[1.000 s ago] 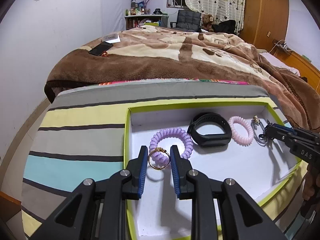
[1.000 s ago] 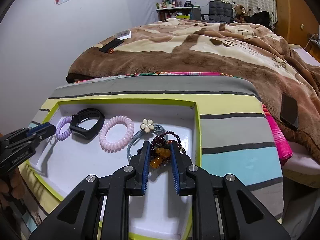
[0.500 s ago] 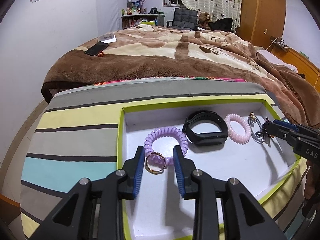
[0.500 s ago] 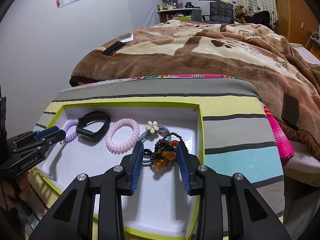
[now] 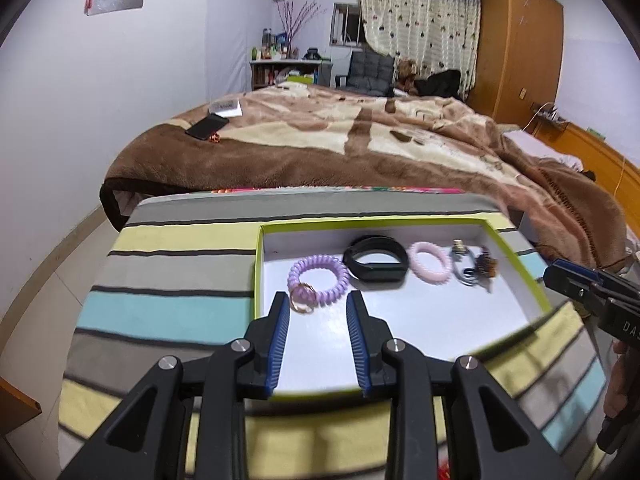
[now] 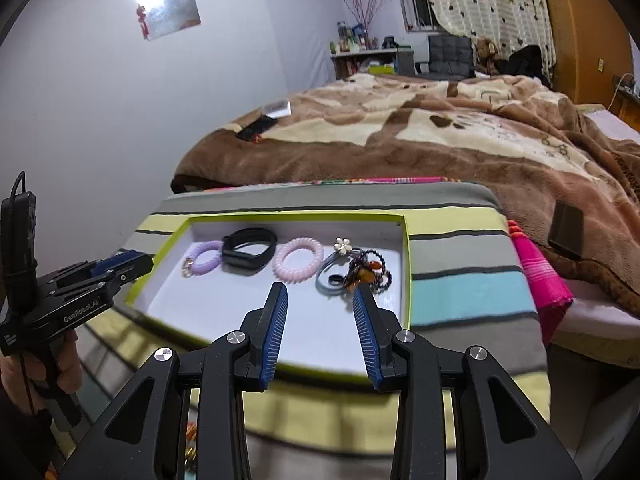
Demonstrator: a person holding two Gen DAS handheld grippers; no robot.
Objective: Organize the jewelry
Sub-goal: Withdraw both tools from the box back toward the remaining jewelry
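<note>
My left gripper (image 5: 318, 304) released, right gripper (image 6: 320, 294) released | both clear of tray (image 6: 405, 256) | jewelry laid inside it, sorted.

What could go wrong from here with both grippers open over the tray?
1. The gold ring overlaps the purple coil band; a regrasp by the left gripper may catch both.
2. The bead bracelet, amber piece and blue hair tie lie tangled; the right gripper could drag the whole pile.
3. That pile sits close to the tray's green rim, so a nudge might push it against the wall.
</note>
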